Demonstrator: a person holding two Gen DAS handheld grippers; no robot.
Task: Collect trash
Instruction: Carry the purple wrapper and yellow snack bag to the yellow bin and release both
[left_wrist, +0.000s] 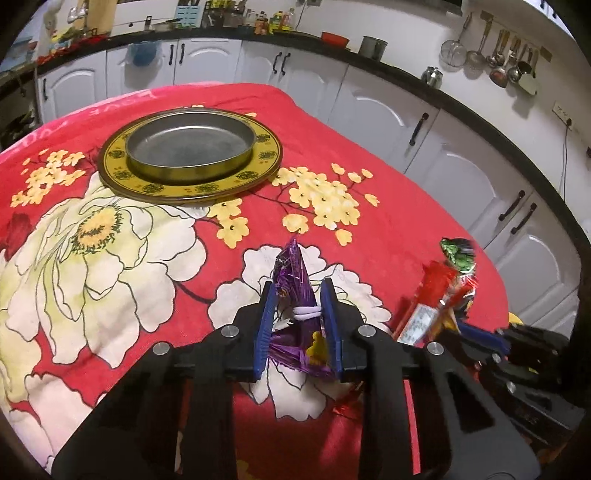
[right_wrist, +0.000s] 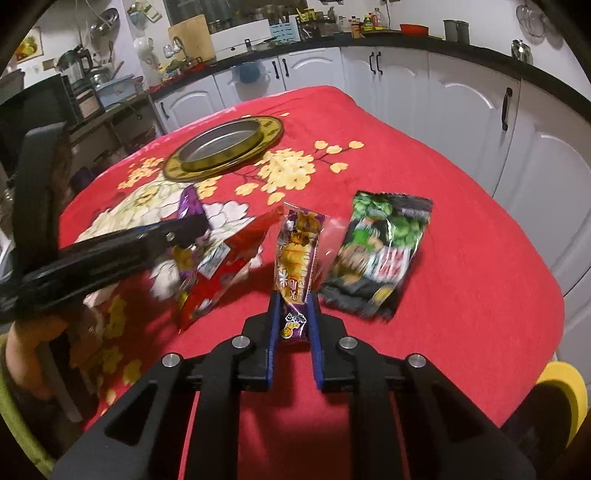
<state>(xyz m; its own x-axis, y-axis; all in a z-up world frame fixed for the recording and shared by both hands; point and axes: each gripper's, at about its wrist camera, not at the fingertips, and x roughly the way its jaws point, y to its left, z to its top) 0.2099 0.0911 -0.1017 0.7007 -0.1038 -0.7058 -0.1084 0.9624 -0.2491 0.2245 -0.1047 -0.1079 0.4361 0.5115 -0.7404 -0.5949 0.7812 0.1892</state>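
Left wrist view, near to far. At 6 o'clock, the left gripper (left_wrist: 298, 295) has its blue-padded jaws closed on a crumpled purple foil wrapper (left_wrist: 293, 273); the pads press its sides and its pointed top rises above the fingertips toward 12 o'clock. Below it lies the red floral tablecloth (left_wrist: 388, 155). At 3 to 4 o'clock, blurred, the right gripper (left_wrist: 476, 328) appears with a red wrapper (left_wrist: 437, 280) and a green packet (left_wrist: 457, 253) just beyond it. At 11 o'clock, well apart from the wrappers, a round metal tin (left_wrist: 190, 146) sits on a yellow patterned plate (left_wrist: 266, 155). White cabinets (left_wrist: 373, 99) under a dark countertop close the background from 10 to 3 o'clock.

Right wrist view, near to far. At 6 o'clock, the right gripper (right_wrist: 294, 301) has its jaws closed on the lower end of a narrow purple-and-yellow snack packet (right_wrist: 297, 254), which stands upright, tilted slightly. At 3 o'clock of it, the green packet (right_wrist: 380, 254) lies flat on the cloth. At 9 o'clock of it, the red wrapper (right_wrist: 221, 266) lies tilted, just beside the left gripper (right_wrist: 192, 225), whose tip holds the purple foil wrapper (right_wrist: 190, 205). At 11 o'clock, farther off, the tin (right_wrist: 221, 146) rests on its plate (right_wrist: 271, 129).
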